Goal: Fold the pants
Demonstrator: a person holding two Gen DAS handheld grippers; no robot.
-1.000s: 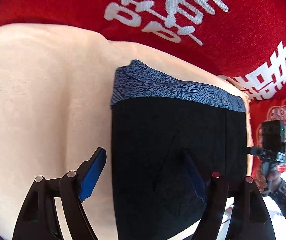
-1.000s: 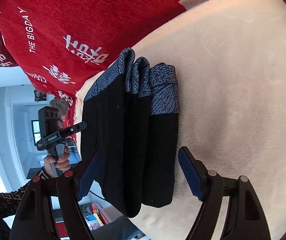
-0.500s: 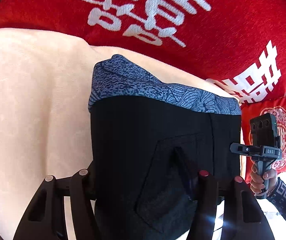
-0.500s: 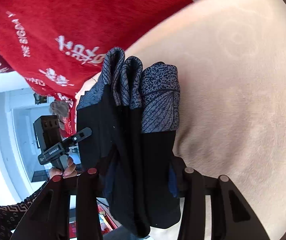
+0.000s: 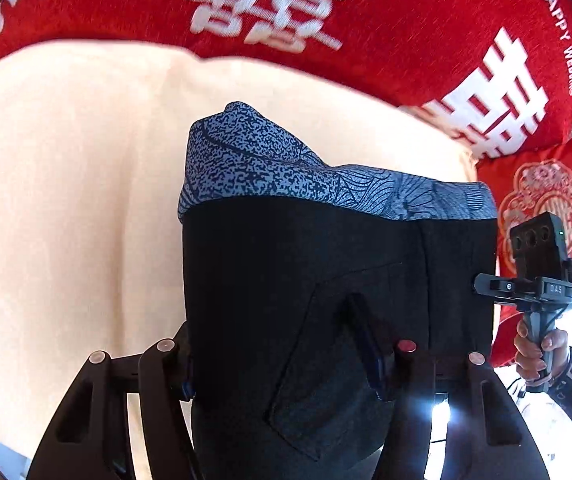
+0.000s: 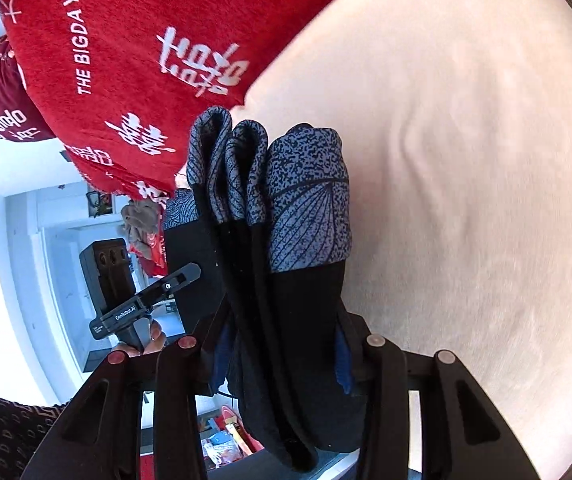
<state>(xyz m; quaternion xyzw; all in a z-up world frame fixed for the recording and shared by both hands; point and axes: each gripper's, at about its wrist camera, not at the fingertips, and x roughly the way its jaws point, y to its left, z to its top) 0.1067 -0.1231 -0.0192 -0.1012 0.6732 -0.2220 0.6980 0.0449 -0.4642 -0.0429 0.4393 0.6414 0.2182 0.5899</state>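
A: What surrounds the pants?

B: A cream cushion surface (image 5: 65, 200) lies under them, and a red blanket with white lettering (image 5: 366, 32) is draped just behind the pants. A red patterned pillow (image 5: 542, 216) sits beside the pants' waistband end in the left wrist view, and a bright white room shows past the pants in the right wrist view. No container shows in either view.

A: And the pants themselves?

B: The black pants (image 5: 306, 280) are folded into a thick bundle, the blue-grey patterned waistband (image 5: 286, 168) at the end farthest from both cameras. From the right wrist view, three rounded folds of the waistband stand side by side.

A: How do the grippers sit on the pants?

B: The left gripper (image 5: 281, 364) is closed onto the bundle, one finger at its edge, the other pressed into the black cloth. The right gripper (image 6: 281, 356) clamps the stacked layers between its blue pads (image 6: 342, 360).
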